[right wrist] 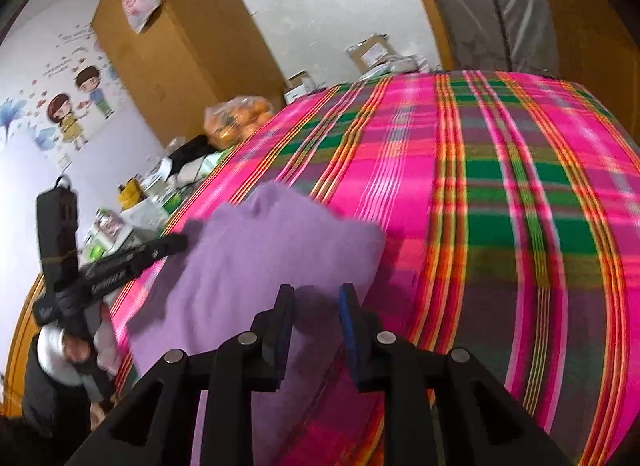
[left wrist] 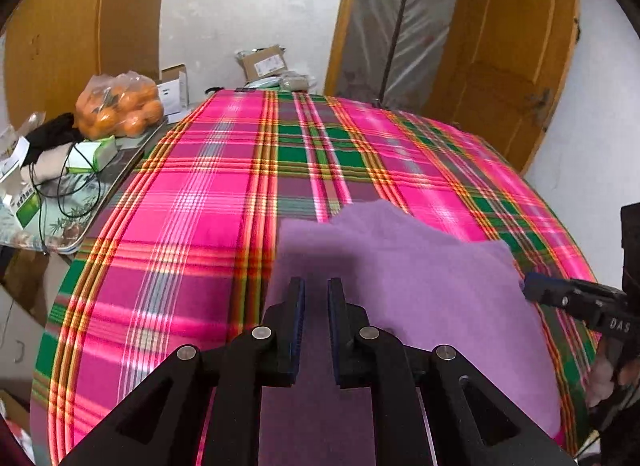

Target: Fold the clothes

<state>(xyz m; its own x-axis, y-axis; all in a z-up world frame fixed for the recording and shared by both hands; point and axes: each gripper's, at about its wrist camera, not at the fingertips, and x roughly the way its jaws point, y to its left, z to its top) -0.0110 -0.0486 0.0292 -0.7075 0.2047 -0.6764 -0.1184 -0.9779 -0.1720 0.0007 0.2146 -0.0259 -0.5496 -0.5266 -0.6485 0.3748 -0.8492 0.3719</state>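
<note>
A purple fleece cloth [left wrist: 400,266] lies folded on the pink and green plaid cover [left wrist: 180,205]. My left gripper [left wrist: 316,290] sits at the cloth's left edge, its jaws a narrow gap apart with purple fabric filling the gap. In the right wrist view the left gripper [right wrist: 182,242] pokes into that same edge of the cloth [right wrist: 260,250]. My right gripper [right wrist: 316,294] stands at the cloth's right corner with fabric between its jaws. Its blue-padded tip shows as the right gripper [left wrist: 528,286] against the cloth's right edge. A shadow lies under the cloth's near left side.
A bag of oranges [left wrist: 120,105] and a cluttered side table [left wrist: 40,201] with boxes and cables stand left of the plaid cover [right wrist: 500,205]. Cardboard boxes [left wrist: 266,61] sit at the far end. A person's hand [right wrist: 76,350] holds the left gripper's handle.
</note>
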